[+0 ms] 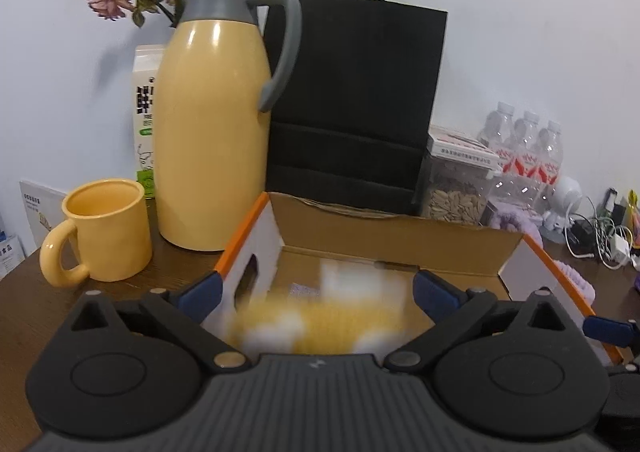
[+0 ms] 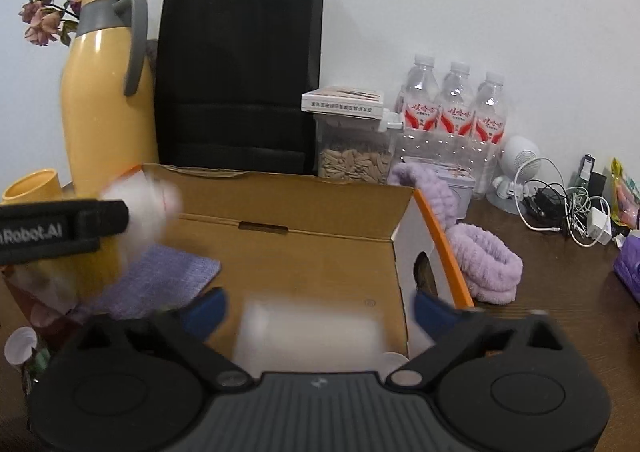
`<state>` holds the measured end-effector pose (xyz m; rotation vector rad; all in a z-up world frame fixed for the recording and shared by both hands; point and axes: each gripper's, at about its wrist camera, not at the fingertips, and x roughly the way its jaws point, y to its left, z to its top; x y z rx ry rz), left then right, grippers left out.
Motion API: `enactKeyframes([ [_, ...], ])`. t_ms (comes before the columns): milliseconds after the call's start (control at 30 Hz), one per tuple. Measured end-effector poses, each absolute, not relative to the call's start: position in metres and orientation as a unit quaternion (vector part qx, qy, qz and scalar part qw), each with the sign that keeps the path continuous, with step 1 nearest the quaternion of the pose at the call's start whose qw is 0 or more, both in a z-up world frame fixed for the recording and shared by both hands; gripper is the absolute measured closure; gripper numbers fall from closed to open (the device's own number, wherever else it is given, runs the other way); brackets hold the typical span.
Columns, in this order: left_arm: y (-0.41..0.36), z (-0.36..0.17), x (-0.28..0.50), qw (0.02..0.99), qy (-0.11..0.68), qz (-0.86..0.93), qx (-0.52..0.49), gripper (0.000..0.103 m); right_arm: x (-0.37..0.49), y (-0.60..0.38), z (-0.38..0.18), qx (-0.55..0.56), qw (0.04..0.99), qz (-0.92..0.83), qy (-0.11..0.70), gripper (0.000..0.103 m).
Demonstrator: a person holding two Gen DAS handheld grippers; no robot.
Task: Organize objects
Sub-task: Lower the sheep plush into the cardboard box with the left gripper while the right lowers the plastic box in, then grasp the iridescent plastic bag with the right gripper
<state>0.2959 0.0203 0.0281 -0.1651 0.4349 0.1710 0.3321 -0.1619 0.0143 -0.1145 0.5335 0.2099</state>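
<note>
Both my tongs, left (image 1: 316,292) & right (image 2: 320,308), wide apart, gripping nothing. Blurred items dropping into cardboard box (image 2: 296,207). Risk: bounce out, box rim clipped.

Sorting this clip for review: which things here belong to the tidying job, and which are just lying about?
In the job:
- open brown cardboard box with orange edges
- blurred yellow-and-white item between the open left hand-held gripper
- blurred white item between the open right hand-held gripper

Lying about:
- tall yellow thermos jug
- yellow mug
- black paper bag
- three clear water bottles
</note>
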Motion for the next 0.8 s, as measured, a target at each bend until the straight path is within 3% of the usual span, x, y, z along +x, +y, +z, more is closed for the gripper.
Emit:
enactKeyframes([
  [367, 0.018, 0.043, 0.286, 0.972, 0.204, 0.085, -0.083, 0.000, 0.320, -0.163, 0.027, -0.057, 0.962, 0.103, 0.245, 0.000],
  [800, 0.017, 0.091, 0.209, 0.984, 0.150, 0.063, -0.071, 0.000, 0.229, -0.198, 0.097, -0.041, 0.981, 0.134, 0.131, 0.000],
])
